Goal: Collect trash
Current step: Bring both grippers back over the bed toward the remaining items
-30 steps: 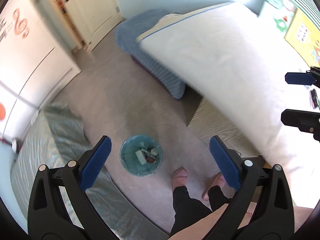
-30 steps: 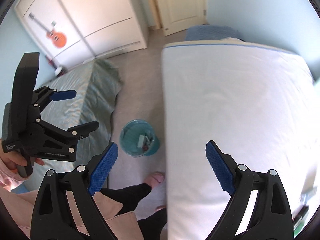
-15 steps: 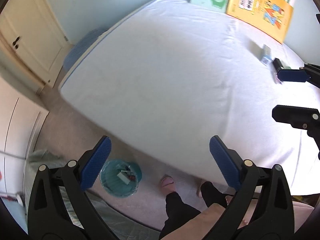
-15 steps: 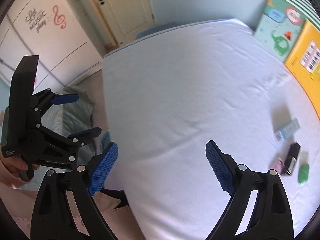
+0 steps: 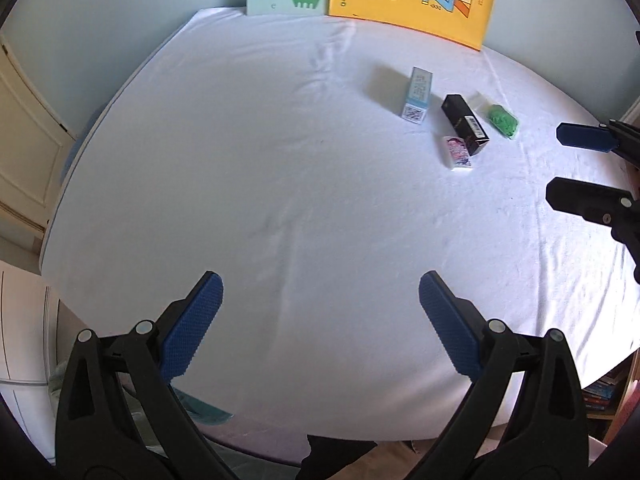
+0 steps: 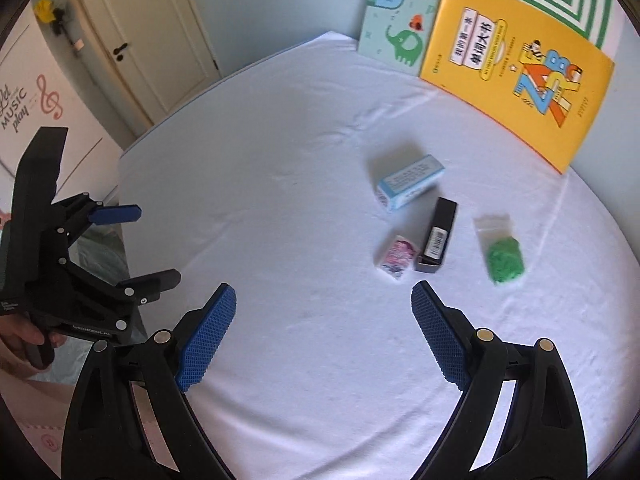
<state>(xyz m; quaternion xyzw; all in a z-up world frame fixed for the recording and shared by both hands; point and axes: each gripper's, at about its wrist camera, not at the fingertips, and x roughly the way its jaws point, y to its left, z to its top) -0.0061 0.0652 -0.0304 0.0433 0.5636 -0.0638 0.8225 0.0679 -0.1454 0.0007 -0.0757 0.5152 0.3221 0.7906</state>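
Note:
Several bits of trash lie together on the white bed: a light-blue box, a black box, a small pink-printed packet and a clear bag of green stuff. My left gripper hangs open and empty over the bed's near part, far from them. My right gripper is open and empty too, just short of the packet and black box. In the left wrist view the right gripper shows at the right edge; in the right wrist view the left gripper shows at the left.
A yellow book and a pale green elephant book lean on the wall behind the bed. A door and white wardrobe stand at the left. A rim of the teal bin peeks out below the bed edge.
Both grippers have swung from above the floor and the teal bin across onto the bed. The trash items have come into view ahead. Both jaws stayed open.

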